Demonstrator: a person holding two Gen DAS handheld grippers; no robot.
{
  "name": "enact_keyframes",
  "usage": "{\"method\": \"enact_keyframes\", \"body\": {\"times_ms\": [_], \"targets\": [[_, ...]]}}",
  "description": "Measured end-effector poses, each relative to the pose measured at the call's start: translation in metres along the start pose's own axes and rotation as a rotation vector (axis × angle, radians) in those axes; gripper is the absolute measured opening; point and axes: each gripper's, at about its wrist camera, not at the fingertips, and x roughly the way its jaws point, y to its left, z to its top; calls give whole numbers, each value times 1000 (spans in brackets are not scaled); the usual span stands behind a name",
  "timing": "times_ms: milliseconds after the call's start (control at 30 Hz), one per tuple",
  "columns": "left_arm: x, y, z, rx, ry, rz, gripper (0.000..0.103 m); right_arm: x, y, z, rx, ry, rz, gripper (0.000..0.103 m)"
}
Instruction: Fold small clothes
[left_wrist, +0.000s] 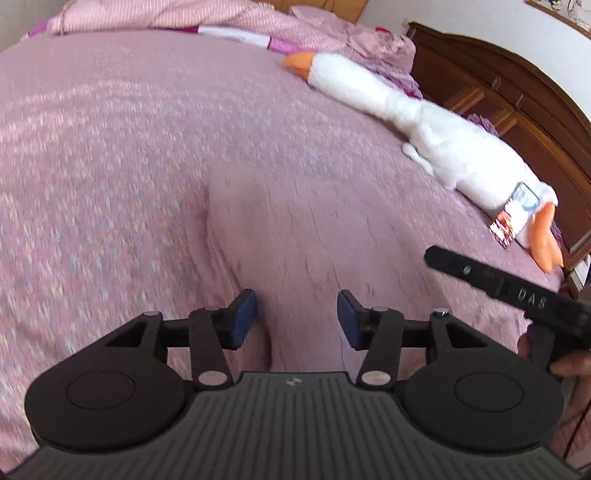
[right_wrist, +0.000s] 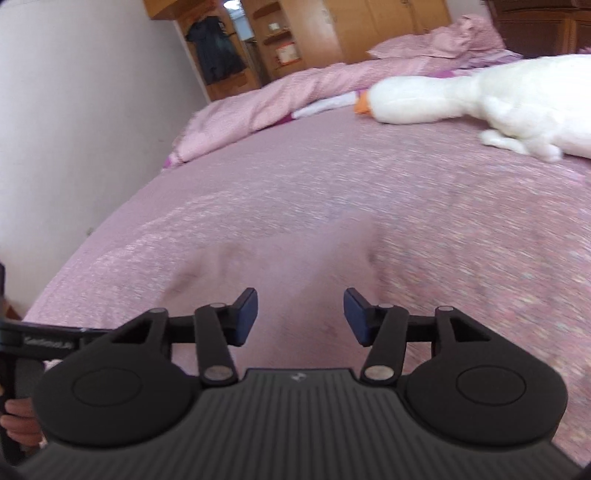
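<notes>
Room: pink bedspread (left_wrist: 110, 166) filled both views, wooden furniture beyond
Left gripper (left_wrist: 297, 317): jaws stood wide apart, holding nothing, above the cloth
Right gripper (right_wrist: 300, 317): likewise wide apart and empty
Garment: a small pink piece (left_wrist: 314, 229) lay flat just ahead of both tools, blurred, edges faint against the spread
Bystander: a white plush goose (left_wrist: 424, 125) lay well apart
Advice: we judged it best to pinch the near corners, one each, without catching the bedspread
</notes>
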Motion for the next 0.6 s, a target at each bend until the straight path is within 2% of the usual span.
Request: {"method": "enact_keyframes", "body": {"times_ms": [67, 133, 167, 200, 267, 367, 433, 533, 600], "targets": [[5, 1, -8, -5, 18, 9, 57, -3, -7, -6, 17, 8, -31, 55], [9, 3, -13, -18, 15, 5, 28, 1, -13, -11, 38, 36, -38, 56], [9, 2, -14, -21, 9, 15, 18, 2, -14, -14, 47, 59, -20, 55], [6, 2, -13, -23, -3, 34, 16, 2, -14, -16, 54, 75, 14, 54], [0, 2, -13, 2, -12, 66, 16, 0, -4, -21, 44, 91, 74, 54], [1, 10, -15, 20, 18, 90, 16, 1, 19, -32, -79, 100, 48, 54], [1, 16, -20, 13, 14, 75, 19, 4, 23, -36, -114, 109, 21, 55], [-5, 17, -26, 13, -1, 53, 32, 5, 19, -34, -119, 117, 3, 55], [-12, 14, -29, 28, 1, 33, 46, 2, 14, -32, -95, 122, 3, 55]]}}
